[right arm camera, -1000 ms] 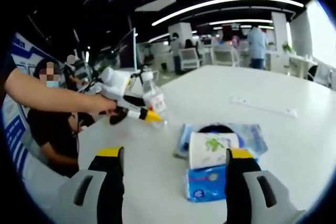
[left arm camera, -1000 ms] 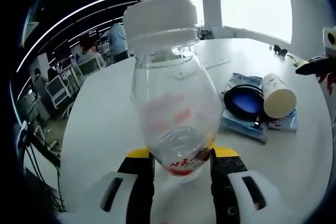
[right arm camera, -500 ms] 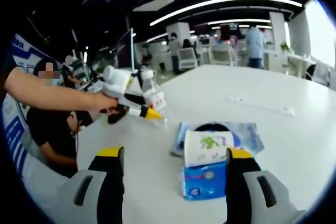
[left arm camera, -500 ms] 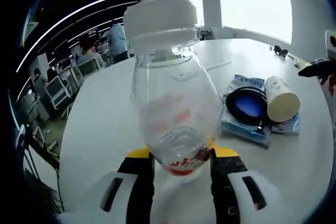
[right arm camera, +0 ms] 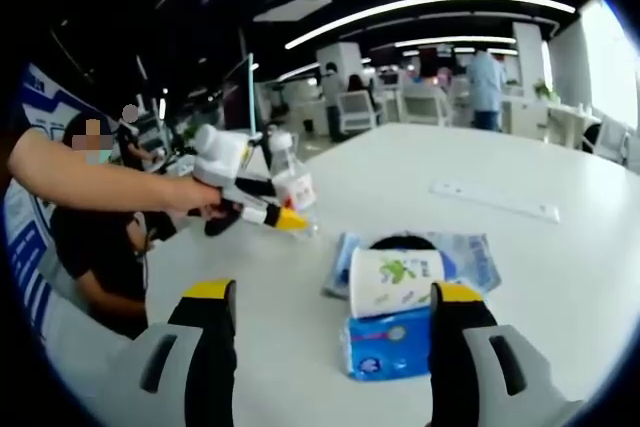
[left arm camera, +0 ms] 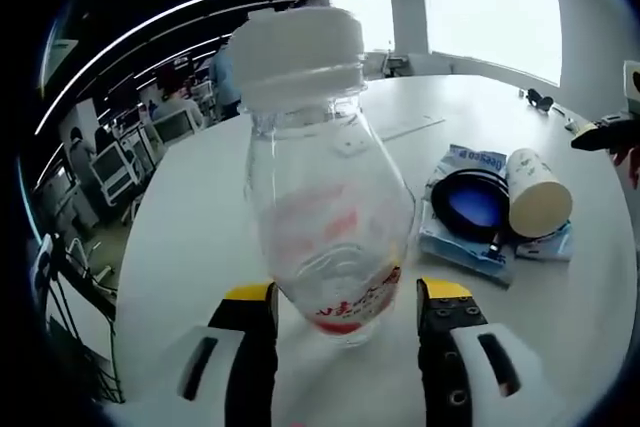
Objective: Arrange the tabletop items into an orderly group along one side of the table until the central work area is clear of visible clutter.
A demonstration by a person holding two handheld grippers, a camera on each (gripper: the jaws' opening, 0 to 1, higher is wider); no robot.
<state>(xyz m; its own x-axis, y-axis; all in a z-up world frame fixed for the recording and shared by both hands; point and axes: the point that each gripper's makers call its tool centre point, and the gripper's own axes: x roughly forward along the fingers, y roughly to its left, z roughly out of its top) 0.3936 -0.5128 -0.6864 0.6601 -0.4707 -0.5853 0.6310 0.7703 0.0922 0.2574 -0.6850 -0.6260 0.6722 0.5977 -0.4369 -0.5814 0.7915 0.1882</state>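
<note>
Left gripper view: left tool (left arm camera: 345, 312) spread, jaws just off clear bottle (left arm camera: 320, 197) standing on white counter (left arm camera: 190, 247). Right gripper view: right tool (right arm camera: 335, 322) spread, hovering near paper cup (right arm camera: 395, 280) lying on blue tissue pack (right arm camera: 388, 345), blue disc packet (right arm camera: 470, 252) behind.

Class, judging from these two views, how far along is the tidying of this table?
Done: the clear bottle stands upright on the table, with the left tongs open on either side of it. In hand: nothing; the right tongs are open, facing the paper cup lying on blue packets. Left: cup and packets sit apart from the bottle.
</note>
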